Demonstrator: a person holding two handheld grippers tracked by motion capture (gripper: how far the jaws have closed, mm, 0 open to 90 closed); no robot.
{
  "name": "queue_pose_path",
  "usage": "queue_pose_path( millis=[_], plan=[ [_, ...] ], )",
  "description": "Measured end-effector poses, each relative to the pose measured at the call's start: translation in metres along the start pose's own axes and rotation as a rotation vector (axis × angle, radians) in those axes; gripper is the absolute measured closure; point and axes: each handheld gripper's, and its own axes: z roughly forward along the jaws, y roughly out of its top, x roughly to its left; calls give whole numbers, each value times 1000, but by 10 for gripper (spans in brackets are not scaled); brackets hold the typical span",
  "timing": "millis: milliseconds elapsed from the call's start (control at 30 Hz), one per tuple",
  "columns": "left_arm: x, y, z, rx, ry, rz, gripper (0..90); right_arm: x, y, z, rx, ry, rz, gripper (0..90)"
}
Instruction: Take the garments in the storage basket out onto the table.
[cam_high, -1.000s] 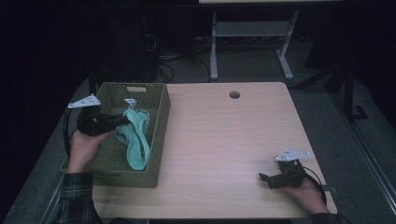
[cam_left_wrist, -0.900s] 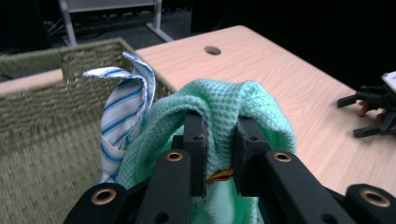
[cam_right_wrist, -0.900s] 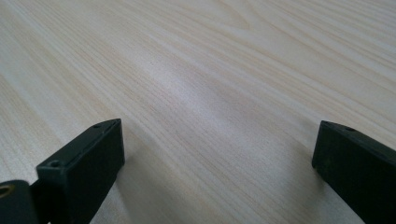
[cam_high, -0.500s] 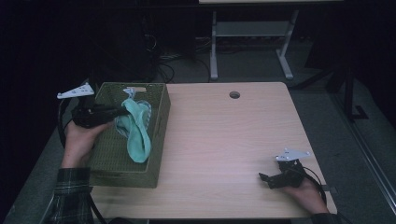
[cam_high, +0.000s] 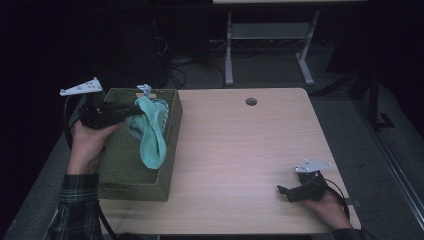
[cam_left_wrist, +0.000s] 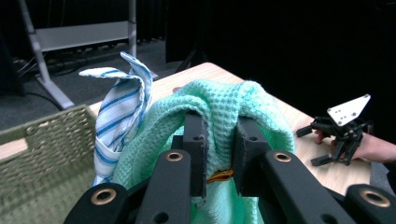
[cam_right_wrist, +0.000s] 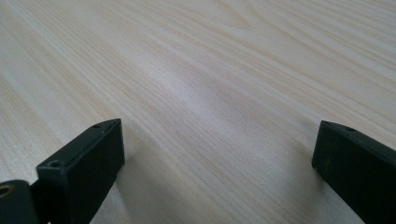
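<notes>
The wooden table (cam_high: 240, 150) took up the middle of the high view. My green woven basket (cam_high: 125, 170) sat at its left side. A mint waffle cloth (cam_high: 152, 135) hung over the basket, lifted part way out. A blue striped cloth (cam_left_wrist: 119, 109) stuck up beside it. My left gripper (cam_high: 131, 108) pinched the mint cloth tight. My right gripper (cam_high: 286, 192) rested at the lower right, jaws wide apart, grasping nothing. I judged I was pulling the cloth out; next it had to clear the rim and reach the bare table.
</notes>
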Motion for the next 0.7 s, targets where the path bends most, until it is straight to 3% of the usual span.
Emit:
queue_pose_path(
  millis=[367,700],
  plan=[
    [-23,26,15,-10,-59,57,775,0,0,0,-1,0,-1,20],
    [-37,36,37,-7,-103,75,775,0,0,0,-1,-1,-1,19]
  ],
)
